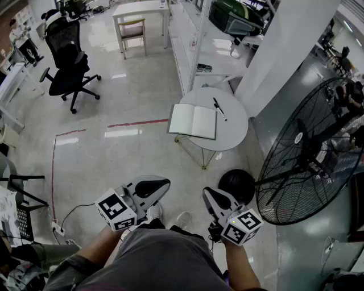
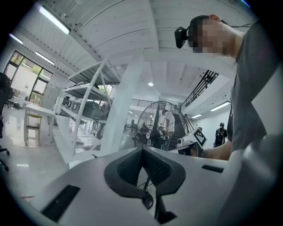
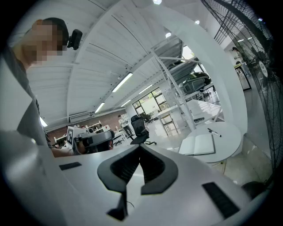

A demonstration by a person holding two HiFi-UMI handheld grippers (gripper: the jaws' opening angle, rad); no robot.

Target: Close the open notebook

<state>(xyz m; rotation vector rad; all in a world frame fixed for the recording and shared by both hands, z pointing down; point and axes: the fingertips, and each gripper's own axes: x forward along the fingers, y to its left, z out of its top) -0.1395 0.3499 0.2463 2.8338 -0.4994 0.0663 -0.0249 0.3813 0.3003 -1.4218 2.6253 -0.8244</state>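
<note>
The open notebook [image 1: 193,121] lies flat, white pages up, on the left part of a small round white table [image 1: 230,133]. A black pen [image 1: 219,108] rests to its right. In the right gripper view the notebook [image 3: 201,144] and pen [image 3: 213,132] lie ahead to the right, well beyond the jaws. My left gripper [image 1: 168,182] and right gripper [image 1: 206,191] are held close to the person's body, far short of the table. Both are shut with nothing between the jaws: left [image 2: 142,150], right [image 3: 140,148].
A large black standing fan [image 1: 310,153] is at the right, its round base [image 1: 236,185] near my right gripper. A black office chair [image 1: 68,57] stands far left. White shelving [image 1: 196,45] and a white desk [image 1: 139,11] are behind the table. Red tape [image 1: 136,123] marks the floor.
</note>
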